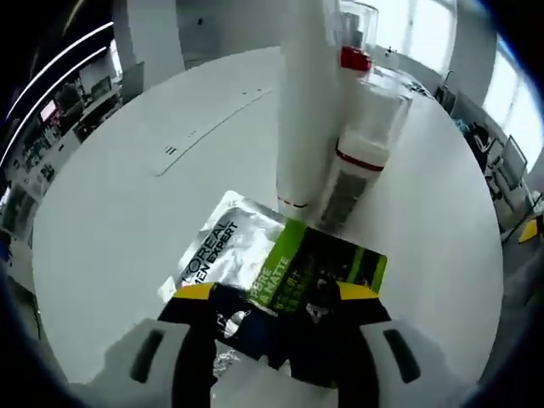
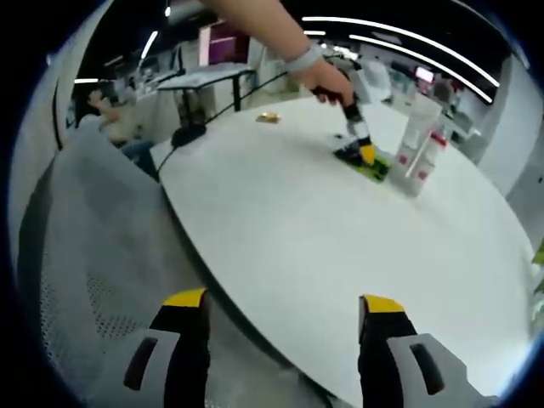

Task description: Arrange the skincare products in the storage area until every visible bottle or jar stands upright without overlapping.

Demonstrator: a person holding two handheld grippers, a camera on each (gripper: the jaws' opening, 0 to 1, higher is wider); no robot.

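Round white worktop [image 2: 340, 255]. Grey mesh chair [image 2: 93, 280] beside its near edge. Beyond it: second table [image 2: 204, 79]. Overhead: ceiling light strips [image 2: 399, 42]. Bright windows [image 1: 510, 93] behind.

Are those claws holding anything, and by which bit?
The left gripper pinches the sachet lying on the table by its near edge. The right gripper holds nothing.

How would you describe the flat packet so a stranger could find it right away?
On the round white table, look in front of the two upright white bottles. The sachet lies flat between the left gripper jaws, the only silver-and-green item there.
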